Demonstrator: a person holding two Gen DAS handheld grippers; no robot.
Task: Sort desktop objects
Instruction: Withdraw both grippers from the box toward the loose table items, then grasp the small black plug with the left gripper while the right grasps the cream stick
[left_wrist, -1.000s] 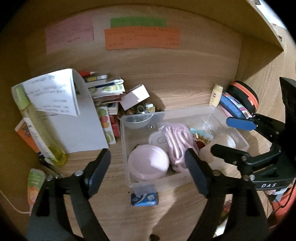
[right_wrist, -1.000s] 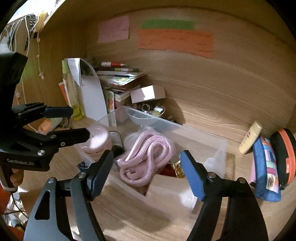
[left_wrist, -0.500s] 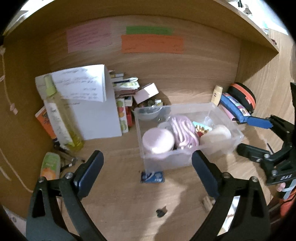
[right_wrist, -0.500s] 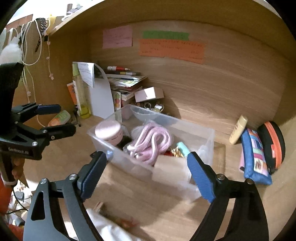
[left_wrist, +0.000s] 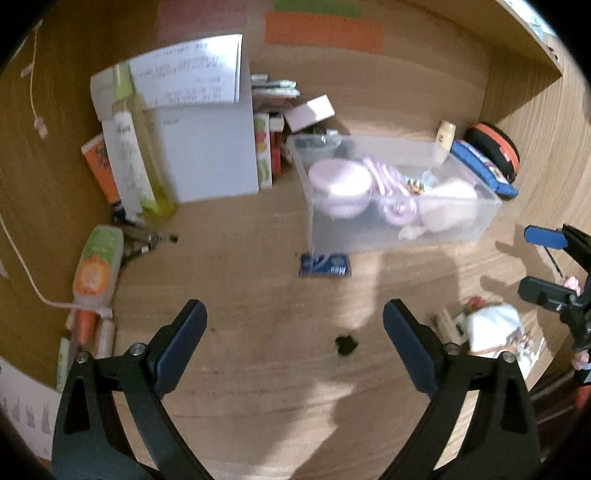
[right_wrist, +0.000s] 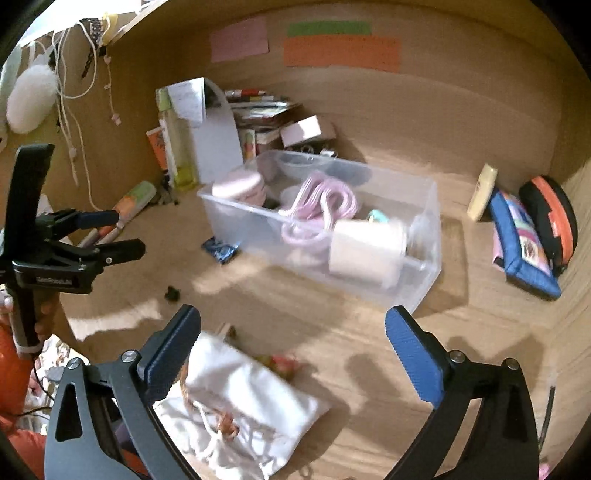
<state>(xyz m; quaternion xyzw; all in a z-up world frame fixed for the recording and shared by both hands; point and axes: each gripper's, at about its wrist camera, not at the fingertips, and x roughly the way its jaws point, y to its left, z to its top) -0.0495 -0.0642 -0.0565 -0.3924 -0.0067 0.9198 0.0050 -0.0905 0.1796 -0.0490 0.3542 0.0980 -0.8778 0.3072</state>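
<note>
One clear plastic bin (left_wrist: 402, 225) stands on the wooden desk (left_wrist: 266, 354), well beyond both grippers, with its long axis running left to right across the left wrist view and slanting from upper left to lower right in the right wrist view. Inside it lie one round pink jar (right_wrist: 238, 184) at the left end, one coil of pink rope (right_wrist: 317, 206) in the middle, and one pale cylinder (right_wrist: 365, 251) lying on its side toward the right end. One small blue packet (left_wrist: 324, 265) lies flat just in front of the bin's left corner. One white drawstring pouch (right_wrist: 243, 402) lies on the desk near the front edge, partly behind the right gripper's left finger.

The left gripper (left_wrist: 295, 332) stands wide open over bare desk, with nothing between its fingers. The right gripper (right_wrist: 293, 339) has its jaws opening, already spread wide, and grips nothing.

One blue pencil case (right_wrist: 524, 243) and one black-and-orange round case (right_wrist: 550, 218) lean at the right wall.
</note>
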